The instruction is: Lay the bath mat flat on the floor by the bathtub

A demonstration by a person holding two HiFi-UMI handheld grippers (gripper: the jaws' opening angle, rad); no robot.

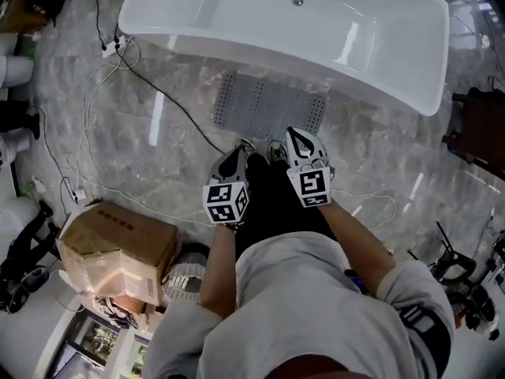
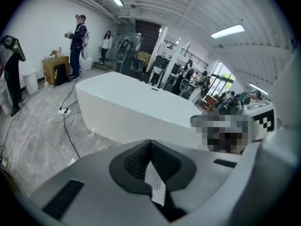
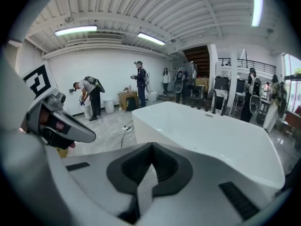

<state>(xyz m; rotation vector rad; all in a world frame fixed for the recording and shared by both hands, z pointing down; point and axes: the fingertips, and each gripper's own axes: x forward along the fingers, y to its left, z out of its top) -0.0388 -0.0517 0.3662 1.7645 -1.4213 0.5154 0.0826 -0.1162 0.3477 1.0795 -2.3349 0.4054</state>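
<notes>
Head view has the bath mat (image 1: pixel 268 105) lying flat on the floor (image 1: pixel 379 148) beside the bathtub (image 1: pixel 316 22), so the laying looks done, while the left tool (image 1: pixel 237 155) and right tool (image 1: pixel 303 136), raised near it, are each pressed together on just a perforated strip (image 2: pixel 155 185).

**Head view:** grey marbled floor (image 1: pixel 371 156), crossed by black and white cables (image 1: pixel 162 95) at 10 o'clock; cardboard box (image 1: pixel 118 247) at 8 o'clock.

**Gripper views:** white wall (image 3: pixel 113 74), wooden counter (image 3: pixel 126 97) against it, ribbed ceiling (image 3: pixel 141 8) with strip lights (image 3: pixel 75 30), dark staircase (image 3: pixel 197 55), bright windows (image 2: pixel 221 74) at 2 o'clock.
</notes>
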